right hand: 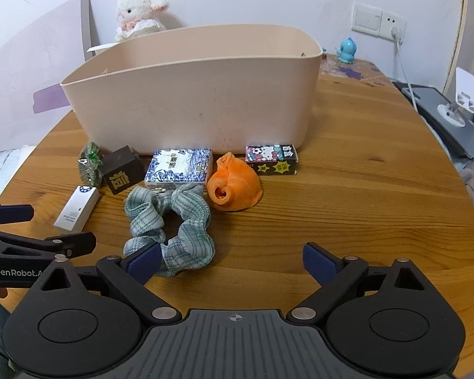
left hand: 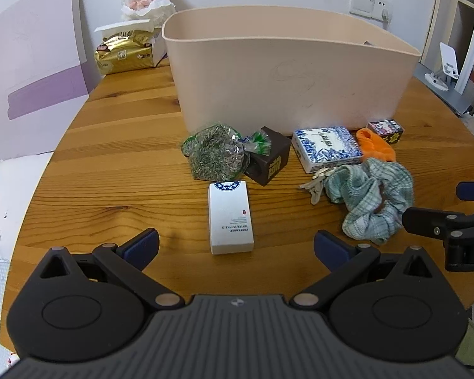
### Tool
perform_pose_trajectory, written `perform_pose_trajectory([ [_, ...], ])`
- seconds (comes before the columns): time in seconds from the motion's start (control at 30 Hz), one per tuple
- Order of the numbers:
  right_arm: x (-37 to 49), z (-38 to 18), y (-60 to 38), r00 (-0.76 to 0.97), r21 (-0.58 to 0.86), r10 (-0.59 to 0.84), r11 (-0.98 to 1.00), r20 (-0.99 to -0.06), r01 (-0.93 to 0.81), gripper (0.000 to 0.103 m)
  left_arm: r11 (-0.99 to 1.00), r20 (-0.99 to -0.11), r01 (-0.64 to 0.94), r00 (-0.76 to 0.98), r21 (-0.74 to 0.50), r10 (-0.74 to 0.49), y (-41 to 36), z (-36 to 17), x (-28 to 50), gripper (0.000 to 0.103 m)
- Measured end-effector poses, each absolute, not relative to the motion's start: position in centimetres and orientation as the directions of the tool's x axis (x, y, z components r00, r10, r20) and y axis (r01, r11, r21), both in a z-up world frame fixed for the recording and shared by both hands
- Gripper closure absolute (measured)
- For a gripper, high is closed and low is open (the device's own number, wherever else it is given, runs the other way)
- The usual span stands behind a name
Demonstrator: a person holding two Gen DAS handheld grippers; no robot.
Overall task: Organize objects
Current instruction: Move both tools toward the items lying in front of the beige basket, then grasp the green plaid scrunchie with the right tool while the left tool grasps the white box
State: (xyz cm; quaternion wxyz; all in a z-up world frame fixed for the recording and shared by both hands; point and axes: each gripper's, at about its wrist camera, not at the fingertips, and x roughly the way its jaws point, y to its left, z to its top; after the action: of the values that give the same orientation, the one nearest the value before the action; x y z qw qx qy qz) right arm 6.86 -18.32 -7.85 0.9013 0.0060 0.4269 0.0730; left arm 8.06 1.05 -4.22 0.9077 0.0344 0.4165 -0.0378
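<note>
Both our grippers gape wide and grasp nothing: left gripper (left hand: pixel 236 246) straddles the white rectangular box (left hand: pixel 230 218), right gripper (right hand: pixel 230 260) sits beside the crumpled green-checked cloth (right hand: pixel 170 224). Only our right view shows the blue toy figure (right hand: pixel 347 50) behind the beige plastic bin (right hand: pixel 199 94); only our left shows the gold tissue pack (left hand: pixel 124 53).
</note>
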Motion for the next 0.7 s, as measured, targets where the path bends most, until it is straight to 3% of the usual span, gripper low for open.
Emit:
perform_pose_trajectory([
  [0.23,8.3,-8.8,-17.7,0.605,0.073,0.146,0.987,-0.783,-0.144,0.012,0.997,-0.776,0.080,0.629,0.010,-0.043,1.7,-5.3,9.7,0.000],
  [0.43,9.1,-8.9,-17.2,0.608,0.073,0.163,0.983,-0.777,-0.170,0.023,0.998,-0.785,0.067,0.618,0.004,-0.039,2.1,-6.0,10.6,0.000],
  [0.53,9.2,-9.0,-16.9,0.606,0.086,0.185,0.978,-0.773,-0.189,0.036,0.998,-0.786,0.068,0.617,0.008,-0.036,2.2,-6.0,10.8,0.000],
  [0.7,8.8,-8.9,-16.3,0.600,0.112,0.233,0.966,-0.765,-0.233,0.081,0.997,-0.786,0.074,0.616,0.005,-0.042,2.4,-6.0,10.8,0.000],
])
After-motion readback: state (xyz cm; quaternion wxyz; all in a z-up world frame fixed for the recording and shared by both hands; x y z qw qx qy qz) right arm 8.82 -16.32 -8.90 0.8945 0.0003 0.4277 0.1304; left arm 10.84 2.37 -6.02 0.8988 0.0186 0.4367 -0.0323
